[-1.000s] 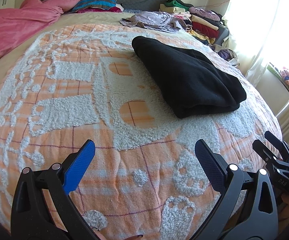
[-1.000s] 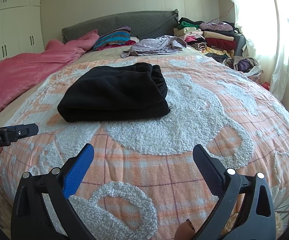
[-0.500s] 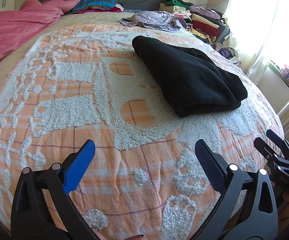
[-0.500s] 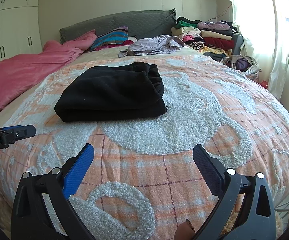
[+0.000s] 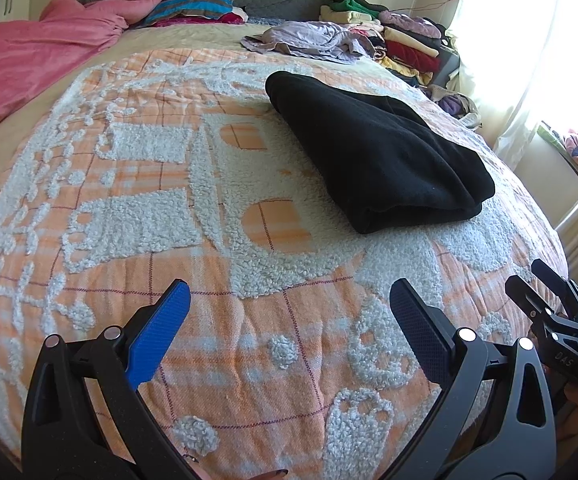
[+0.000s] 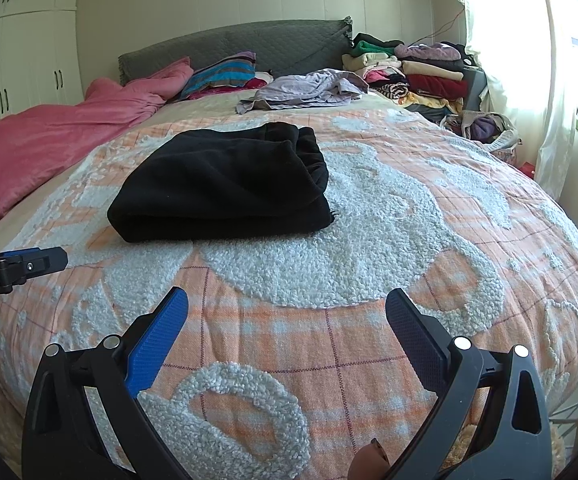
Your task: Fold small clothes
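- A black garment (image 5: 377, 156) lies folded into a thick rectangle on the orange-and-white bedspread (image 5: 217, 240), around the middle of the bed.
- In the right wrist view the same black garment (image 6: 225, 188) shows its rolled fold edge toward the camera and its layered open edges on the right side.
- The garment sits well ahead of both pairs of fingers, touching neither; bare bedspread (image 6: 329, 280) lies between them.
- The left gripper (image 5: 289, 316) hangs over the near edge of the bed with its jaws spread wide and nothing between them.
- The right gripper (image 6: 287, 320) is likewise spread wide and empty, low over the near part of the bedspread.
- Each tool shows at the edge of the other's view, side by side and apart.
- Beyond the garment, a crumpled lilac garment (image 6: 305, 90) lies near the grey headboard (image 6: 233, 46).
- A pink blanket (image 6: 61, 132) covers the left side, and a pile of folded clothes (image 6: 417, 72) stands at the far right by the curtain.
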A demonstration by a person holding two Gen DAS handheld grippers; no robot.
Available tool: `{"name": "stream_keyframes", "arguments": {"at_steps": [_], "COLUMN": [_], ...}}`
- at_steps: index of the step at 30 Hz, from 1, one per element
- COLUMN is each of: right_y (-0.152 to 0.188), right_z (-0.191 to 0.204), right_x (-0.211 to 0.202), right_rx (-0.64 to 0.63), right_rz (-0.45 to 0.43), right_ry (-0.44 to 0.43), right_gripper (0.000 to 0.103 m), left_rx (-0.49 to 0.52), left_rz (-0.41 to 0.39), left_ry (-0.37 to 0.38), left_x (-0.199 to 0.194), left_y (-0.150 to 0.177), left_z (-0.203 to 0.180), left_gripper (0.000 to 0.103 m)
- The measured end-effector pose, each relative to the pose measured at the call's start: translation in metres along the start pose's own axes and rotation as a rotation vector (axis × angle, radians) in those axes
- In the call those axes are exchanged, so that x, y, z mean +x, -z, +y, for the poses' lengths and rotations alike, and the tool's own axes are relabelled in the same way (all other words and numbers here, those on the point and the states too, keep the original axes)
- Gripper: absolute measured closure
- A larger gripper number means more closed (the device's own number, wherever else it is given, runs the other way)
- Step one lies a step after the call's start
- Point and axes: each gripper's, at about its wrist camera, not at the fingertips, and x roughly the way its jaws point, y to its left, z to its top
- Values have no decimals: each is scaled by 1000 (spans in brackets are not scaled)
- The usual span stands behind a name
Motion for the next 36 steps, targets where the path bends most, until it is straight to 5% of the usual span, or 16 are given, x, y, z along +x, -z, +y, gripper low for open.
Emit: {"name": "stream_keyframes", "arguments": {"at_steps": [17,23,28,32,36], "right_y": [2,-3,-8,21,73], "right_z": [-5,-26,-117,-245,-372], "right_x": [-2,-18,-62,-106,-142], "right_rx": [6,51,267,494,717], "right_rz": [-6,-23,-74,-45,63], "right_ry": [13,106,321,665,940], "right_gripper": [5,5,5,5,5], "left_rx": [0,-49,-192,-322,-521], "left_rz": [-3,3,-14,-54,-5], "left_ry": [22,-14,-109,-372,-598], "left_x": [-7,-14,-31,-53,-66], "left_y": [-1,-8,-27,-48,-55], "left_z": [3,20,95,207,342], "left_gripper": [10,10,10,10,9]}}
